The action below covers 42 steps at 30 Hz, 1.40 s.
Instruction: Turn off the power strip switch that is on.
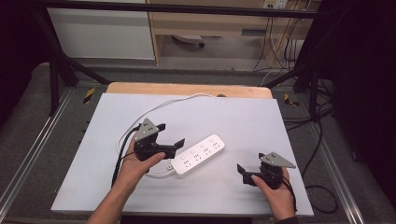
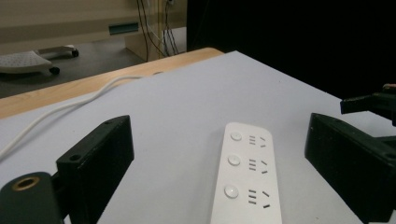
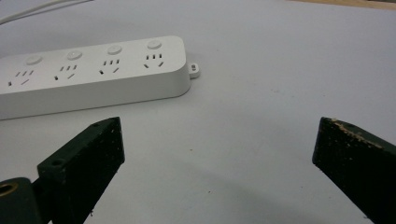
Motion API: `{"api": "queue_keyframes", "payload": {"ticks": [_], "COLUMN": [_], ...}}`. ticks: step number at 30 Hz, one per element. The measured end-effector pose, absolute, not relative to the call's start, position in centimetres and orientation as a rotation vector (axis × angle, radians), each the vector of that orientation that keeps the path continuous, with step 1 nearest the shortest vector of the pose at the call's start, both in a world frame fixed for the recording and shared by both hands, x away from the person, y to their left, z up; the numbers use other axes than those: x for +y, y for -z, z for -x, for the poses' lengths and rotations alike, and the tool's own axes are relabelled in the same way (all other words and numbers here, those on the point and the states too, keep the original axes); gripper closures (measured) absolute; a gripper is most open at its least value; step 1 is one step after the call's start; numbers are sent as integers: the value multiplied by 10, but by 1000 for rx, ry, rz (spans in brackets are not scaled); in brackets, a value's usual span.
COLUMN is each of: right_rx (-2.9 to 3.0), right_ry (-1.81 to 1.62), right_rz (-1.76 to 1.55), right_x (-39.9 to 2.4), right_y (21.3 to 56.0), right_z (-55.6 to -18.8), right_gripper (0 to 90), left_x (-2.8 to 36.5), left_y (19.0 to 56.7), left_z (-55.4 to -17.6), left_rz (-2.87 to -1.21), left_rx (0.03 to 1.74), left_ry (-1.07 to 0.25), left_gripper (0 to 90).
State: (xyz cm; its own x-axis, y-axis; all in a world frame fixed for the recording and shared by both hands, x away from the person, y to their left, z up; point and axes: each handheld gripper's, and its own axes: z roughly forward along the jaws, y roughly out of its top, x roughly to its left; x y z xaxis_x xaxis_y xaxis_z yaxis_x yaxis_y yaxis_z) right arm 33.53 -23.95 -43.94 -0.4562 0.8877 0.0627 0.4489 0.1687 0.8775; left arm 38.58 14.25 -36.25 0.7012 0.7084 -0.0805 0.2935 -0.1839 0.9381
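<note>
My left gripper (image 1: 169,134) has its jaws wide apart, hovering over the cord end of the white power strip (image 1: 198,154), nothing clamped. In the left gripper view the strip (image 2: 247,177) lies btwn the jaws. Right gripper (image 1: 244,171) also spread, empty, near the strip's right side but apart. Strip lies flat mid-table (image 1: 243,121), diagonal; its white cable (image 1: 159,106) loops toward the far edge.
</note>
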Motion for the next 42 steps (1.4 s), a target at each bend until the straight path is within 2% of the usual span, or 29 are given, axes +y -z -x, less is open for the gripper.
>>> {"api": "queue_keyframes", "payload": {"ticks": [18,24,36,42], "right_rx": [1981,1982,1985,1983], "right_ry": [-1241,-1238,-1231,-1232], "right_rz": [-1287,-1289,-1288,-1294], "right_x": [-241,-241,-242,-242], "right_y": [440,440,440,440], "right_z": [-336,-336,-335,-336], "right_gripper": [32,34,34,35], "left_x": [122,120,117,114], "left_y": [383,386,393,399], "left_z": [-388,-388,-389,-389], "left_rz": [-1830,-1836,-1838,-1857], "left_rx": [797,795,800,805], "left_ry": [-420,-419,-409,-397], "left_gripper": [101,135,318,443]}}
